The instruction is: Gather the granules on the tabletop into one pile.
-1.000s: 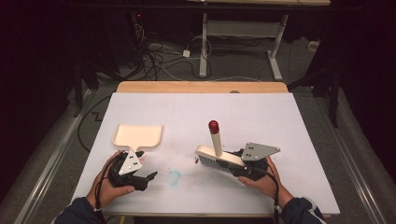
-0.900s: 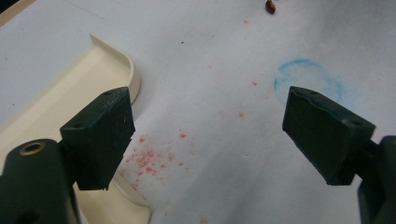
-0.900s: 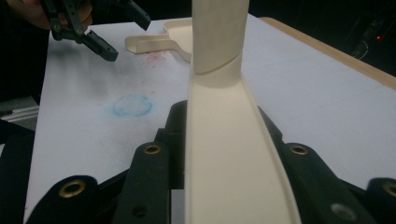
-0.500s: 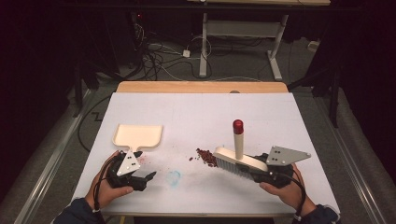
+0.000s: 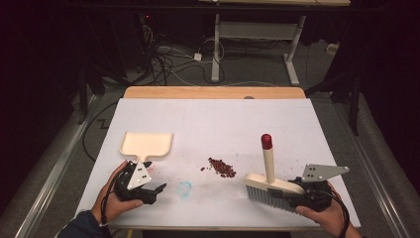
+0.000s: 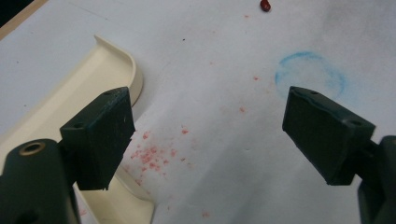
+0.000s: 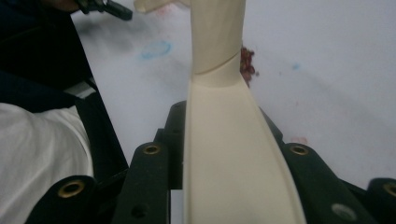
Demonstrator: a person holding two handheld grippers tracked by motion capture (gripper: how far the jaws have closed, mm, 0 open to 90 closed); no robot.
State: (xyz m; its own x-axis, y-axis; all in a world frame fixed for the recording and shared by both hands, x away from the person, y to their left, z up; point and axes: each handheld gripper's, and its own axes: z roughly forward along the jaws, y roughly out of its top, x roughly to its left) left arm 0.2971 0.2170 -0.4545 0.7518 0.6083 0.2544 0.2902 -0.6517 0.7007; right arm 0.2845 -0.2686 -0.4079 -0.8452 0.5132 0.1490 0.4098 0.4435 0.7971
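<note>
- Table (image 5: 213, 119): white top, same as before. Faint blue ring (image 5: 184, 189) marked near the front edge, pink smears around it.
- Brush (image 5: 270, 184): has moved right and toward the front edge since a second ago; earlier it stood over the middle. Red-tipped handle points up, bristles face the pile.
- Dustpan (image 5: 146, 145): unchanged, flat on the table at left, handle toward the person.
- Right gripper (image 5: 311, 193): has shifted right with the brush, jaws clamped on the brush's cream back.
- Left gripper (image 5: 148, 191): stayed put, jaws wide with nothing between them, dustpan handle just beside one jaw.
- Red bits (image 5: 221, 167): pile now uncovered mid-table, between dustpan and brush, touching neither. Nothing lies between the brush and the pile.
</note>
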